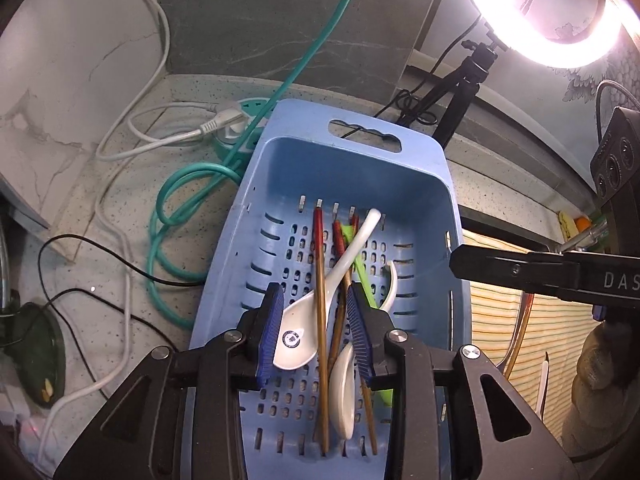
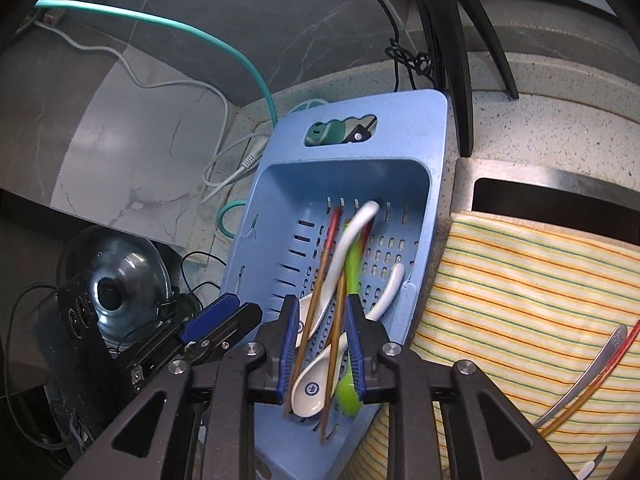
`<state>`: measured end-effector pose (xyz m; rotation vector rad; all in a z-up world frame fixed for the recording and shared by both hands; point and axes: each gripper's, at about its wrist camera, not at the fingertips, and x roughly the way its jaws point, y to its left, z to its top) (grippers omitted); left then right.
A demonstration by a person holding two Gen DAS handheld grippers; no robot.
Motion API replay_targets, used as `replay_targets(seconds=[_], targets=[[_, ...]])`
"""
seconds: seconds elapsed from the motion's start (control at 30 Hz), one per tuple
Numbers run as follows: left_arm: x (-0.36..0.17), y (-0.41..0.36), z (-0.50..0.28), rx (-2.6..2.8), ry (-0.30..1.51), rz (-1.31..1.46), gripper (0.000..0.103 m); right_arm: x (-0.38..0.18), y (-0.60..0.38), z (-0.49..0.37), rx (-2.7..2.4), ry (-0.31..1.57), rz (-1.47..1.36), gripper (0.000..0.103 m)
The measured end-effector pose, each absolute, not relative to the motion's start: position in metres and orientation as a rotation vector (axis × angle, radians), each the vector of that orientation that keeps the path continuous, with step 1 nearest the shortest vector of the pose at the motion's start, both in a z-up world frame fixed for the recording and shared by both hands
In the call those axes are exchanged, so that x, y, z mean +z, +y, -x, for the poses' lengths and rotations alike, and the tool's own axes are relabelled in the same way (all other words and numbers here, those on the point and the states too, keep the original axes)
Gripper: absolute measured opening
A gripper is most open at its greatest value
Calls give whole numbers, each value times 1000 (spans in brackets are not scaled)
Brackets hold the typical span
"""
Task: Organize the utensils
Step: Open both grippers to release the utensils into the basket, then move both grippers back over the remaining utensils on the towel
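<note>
The perforated blue plastic basket [image 1: 420, 176] lies on the speckled stone worktop [image 1: 132, 200], holding white ceramic spoons [image 1: 320, 300], brown wooden chopsticks [image 1: 321, 320] and a lime-green plastic utensil [image 2: 352, 272]. Both the left gripper [image 1: 316, 328] and right gripper [image 2: 323, 344] hover above them, fingers narrowly parted, gripping nothing. Beside the basket lies a striped yellow cloth [image 2: 520, 280].

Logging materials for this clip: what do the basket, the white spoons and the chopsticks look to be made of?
Basket: moulded plastic, matte pale blue with fine speckles; slotted floor and a cut-out handle suggest it.
White spoons: probably glazed ceramic, glossy, thick-walled, one with a printed emblem; melamine is possible.
Chopsticks: likely lacquered wood or bamboo, brown shafts with red ends and a slight sheen.
</note>
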<state>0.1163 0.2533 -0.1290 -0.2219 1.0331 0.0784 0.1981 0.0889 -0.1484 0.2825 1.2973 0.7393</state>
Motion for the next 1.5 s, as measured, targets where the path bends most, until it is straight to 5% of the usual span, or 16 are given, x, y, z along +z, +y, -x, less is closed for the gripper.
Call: replay_targets(seconds=[0.57, 0.67, 0.77, 0.9, 1.13, 1.5], targets=[[-82, 210, -74, -1, 932, 141, 32, -100, 31, -183, 777, 1219, -295, 29], [-74, 195, -63, -34, 913, 115, 32, -89, 9, -179, 783, 1195, -307, 40], [-69, 179, -52, -71, 895, 104, 43, -81, -14, -174, 776, 1174, -311, 41], [-68, 156, -39, -132, 889, 90, 44, -75, -49, -165, 764, 1158, -314, 47], [-84, 113, -20, -225, 926, 63, 46, -79, -108, -147, 711, 1132, -251, 64], [-123, 50, 0, -351, 1016, 34, 46, -128, -170, -116, 640, 1227, -255, 64]])
